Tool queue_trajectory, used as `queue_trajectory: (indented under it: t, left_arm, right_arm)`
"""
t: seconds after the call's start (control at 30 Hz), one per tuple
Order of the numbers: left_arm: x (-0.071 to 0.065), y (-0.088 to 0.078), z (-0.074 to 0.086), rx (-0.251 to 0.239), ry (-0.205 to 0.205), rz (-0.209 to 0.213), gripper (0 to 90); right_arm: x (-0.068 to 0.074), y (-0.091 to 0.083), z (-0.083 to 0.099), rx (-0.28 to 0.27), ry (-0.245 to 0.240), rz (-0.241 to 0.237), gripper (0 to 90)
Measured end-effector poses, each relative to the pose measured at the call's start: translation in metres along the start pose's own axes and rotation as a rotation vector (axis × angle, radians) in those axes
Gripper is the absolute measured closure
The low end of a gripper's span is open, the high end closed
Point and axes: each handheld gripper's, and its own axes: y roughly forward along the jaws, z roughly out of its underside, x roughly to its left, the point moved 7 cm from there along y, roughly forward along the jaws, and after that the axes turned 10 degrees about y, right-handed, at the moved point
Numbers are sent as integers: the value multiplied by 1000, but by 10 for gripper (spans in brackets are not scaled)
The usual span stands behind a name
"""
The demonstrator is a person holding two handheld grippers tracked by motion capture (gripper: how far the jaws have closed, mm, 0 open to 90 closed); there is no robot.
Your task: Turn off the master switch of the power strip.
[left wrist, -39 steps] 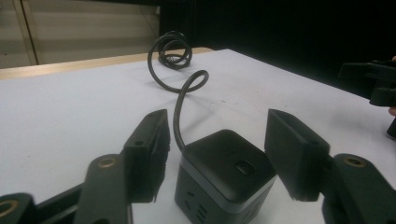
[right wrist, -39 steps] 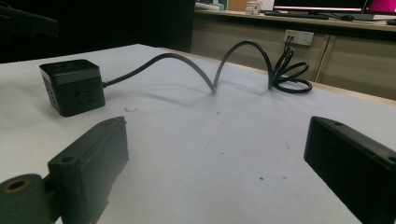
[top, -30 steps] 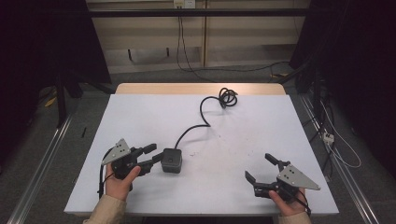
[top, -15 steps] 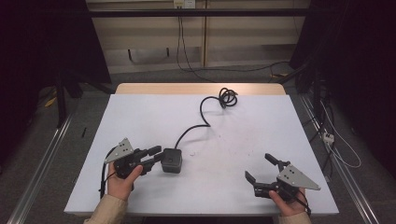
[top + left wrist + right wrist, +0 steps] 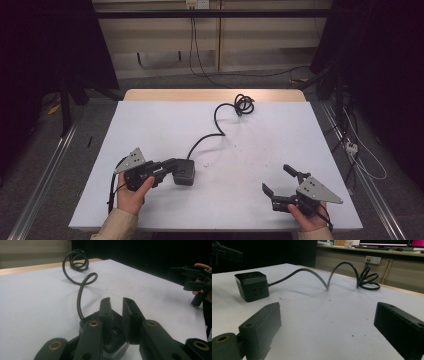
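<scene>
Left gripper (image 5: 167, 167) fingers just closing, narrow gap, over socket cube (image 5: 183, 172); right gripper (image 5: 281, 185) fingers spread, well apart from cube.

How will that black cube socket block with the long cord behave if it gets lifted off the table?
The cube socket block looks rigid and flat-sided, so it probably won't roll. Its smooth casing may slip between narrow jaws. The cord arches and ends in a coil, so it seems springy and would likely trail and tug.

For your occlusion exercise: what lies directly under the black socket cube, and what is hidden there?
The black socket cube rests on the white table, its cable trailing away. Its underside and the patch beneath are covered; the left tongs have just been closing beside it.
</scene>
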Motion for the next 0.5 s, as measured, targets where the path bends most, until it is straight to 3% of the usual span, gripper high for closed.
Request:
queue_trajectory:
  t: [0.5]
  left_arm:
    - [-2,3,0,6,1,19,892]
  right_arm:
    - [0,0,-1,-3,-3,0,71]
